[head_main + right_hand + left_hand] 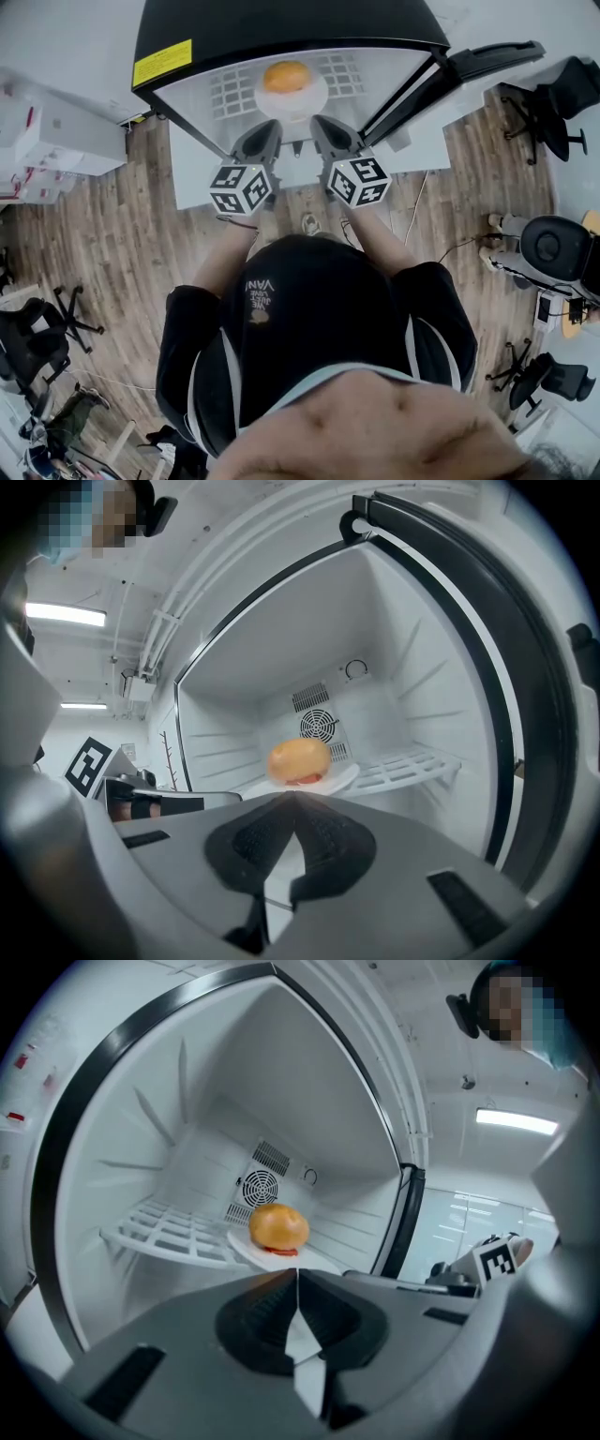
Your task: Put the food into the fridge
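Left gripper [297, 1272] and right gripper [289, 798]: jaws fully closed, nothing visibly between. Tips near flat white plate [323, 1262] on white slatted shelf [169, 1232] of open fridge [281, 1082]; contact unclear. Round orange-brown bun [278, 1226] sits on that plate. Likely soft, light, crushable: grip stiff plate rim.

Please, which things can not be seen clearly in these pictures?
1. Plate, near rim: in both gripper views the shut left gripper and right gripper cover it, so a pinch is unsure.
2. Bun filling: too small, only a red strip shows.
3. Yellow label on the fridge: head view, print too small.
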Tool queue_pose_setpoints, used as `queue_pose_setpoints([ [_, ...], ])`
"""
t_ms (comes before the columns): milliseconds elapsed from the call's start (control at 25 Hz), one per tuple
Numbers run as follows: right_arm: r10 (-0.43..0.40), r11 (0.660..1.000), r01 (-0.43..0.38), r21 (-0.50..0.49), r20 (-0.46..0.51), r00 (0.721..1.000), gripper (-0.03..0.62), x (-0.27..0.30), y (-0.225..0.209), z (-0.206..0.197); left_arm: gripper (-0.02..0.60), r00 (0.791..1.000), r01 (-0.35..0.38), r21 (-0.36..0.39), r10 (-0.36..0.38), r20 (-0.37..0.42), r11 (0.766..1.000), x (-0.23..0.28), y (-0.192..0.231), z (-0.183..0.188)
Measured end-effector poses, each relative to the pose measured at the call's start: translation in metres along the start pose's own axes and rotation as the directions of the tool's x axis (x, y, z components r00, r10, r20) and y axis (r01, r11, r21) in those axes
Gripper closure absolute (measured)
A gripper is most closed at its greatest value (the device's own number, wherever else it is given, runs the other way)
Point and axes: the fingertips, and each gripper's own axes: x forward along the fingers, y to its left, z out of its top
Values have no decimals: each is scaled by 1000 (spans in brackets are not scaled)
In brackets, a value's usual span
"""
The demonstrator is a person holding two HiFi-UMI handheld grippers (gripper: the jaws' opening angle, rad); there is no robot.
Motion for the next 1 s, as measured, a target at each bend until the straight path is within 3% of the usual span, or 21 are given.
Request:
queue_pose_setpoints([
  [1000,37,999,-37,-3,-4,999,582,32,-13,10,561,1000,-29,-29,29,5,999,25,18,8],
])
